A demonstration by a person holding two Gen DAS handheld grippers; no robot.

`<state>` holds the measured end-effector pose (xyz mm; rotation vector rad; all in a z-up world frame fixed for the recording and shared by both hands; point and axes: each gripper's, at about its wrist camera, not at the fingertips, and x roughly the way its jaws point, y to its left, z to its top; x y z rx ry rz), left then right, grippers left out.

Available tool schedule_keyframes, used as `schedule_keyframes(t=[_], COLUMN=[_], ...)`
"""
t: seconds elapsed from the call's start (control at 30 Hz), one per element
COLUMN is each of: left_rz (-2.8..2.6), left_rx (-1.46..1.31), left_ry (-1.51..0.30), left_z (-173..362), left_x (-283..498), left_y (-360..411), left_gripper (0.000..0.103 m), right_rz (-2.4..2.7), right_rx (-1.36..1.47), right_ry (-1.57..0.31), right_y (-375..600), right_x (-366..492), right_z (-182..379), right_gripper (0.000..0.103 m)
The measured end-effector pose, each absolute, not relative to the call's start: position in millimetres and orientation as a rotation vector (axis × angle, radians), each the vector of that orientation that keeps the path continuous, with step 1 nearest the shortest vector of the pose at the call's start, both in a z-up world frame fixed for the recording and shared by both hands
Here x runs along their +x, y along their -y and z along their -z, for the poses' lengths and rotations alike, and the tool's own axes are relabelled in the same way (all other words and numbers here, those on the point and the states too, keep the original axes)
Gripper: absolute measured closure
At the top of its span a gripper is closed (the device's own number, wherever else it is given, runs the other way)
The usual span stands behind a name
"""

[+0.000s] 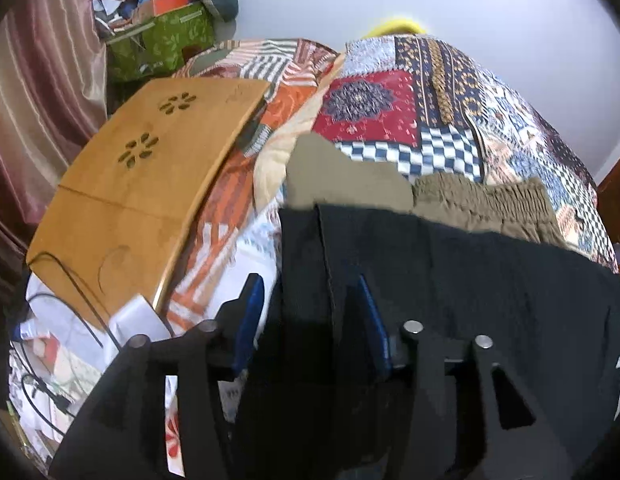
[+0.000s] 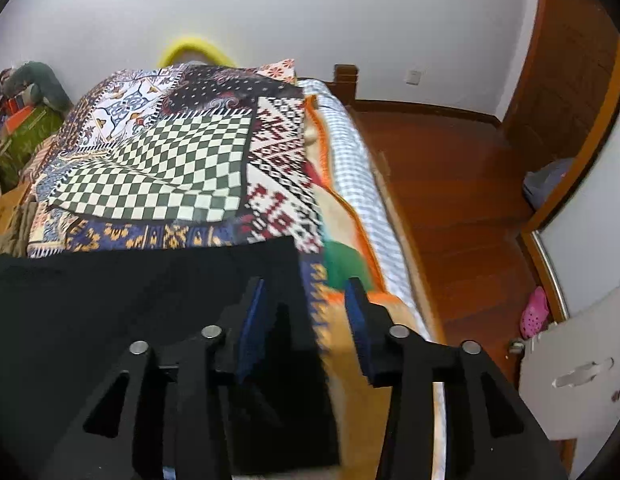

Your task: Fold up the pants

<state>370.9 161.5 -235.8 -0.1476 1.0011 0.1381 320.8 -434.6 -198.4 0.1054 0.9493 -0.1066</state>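
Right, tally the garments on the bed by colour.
Black: 1, the black pants between the open fingers of the left hand-held gripper and right hand-held gripper.
Olive: 1, the olive pants.
Total: 2

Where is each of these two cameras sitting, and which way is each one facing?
Left wrist: rides the left gripper, looking forward over the black pants toward olive pants and a wooden board; only gripper fingers show.
Right wrist: rides the right gripper, facing along the bed's right edge toward the wooden floor; only fingers show.
Shared: black pants, patchwork quilt, white wall.
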Motion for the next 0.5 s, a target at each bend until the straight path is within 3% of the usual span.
schedule_keyframes(t=[0.5], left_rz=[-0.194], left_rx=[-0.03], left_ry=[-1.032], left_z=[267.1], left_x=[353.2], left_y=[-146.7], left_gripper=[0.044], right_rz=[0.107], right_rx=[0.178], right_ry=[-1.043], right_y=[429.5], right_x=[271.4], right_z=[256.0], right_gripper=[0.056])
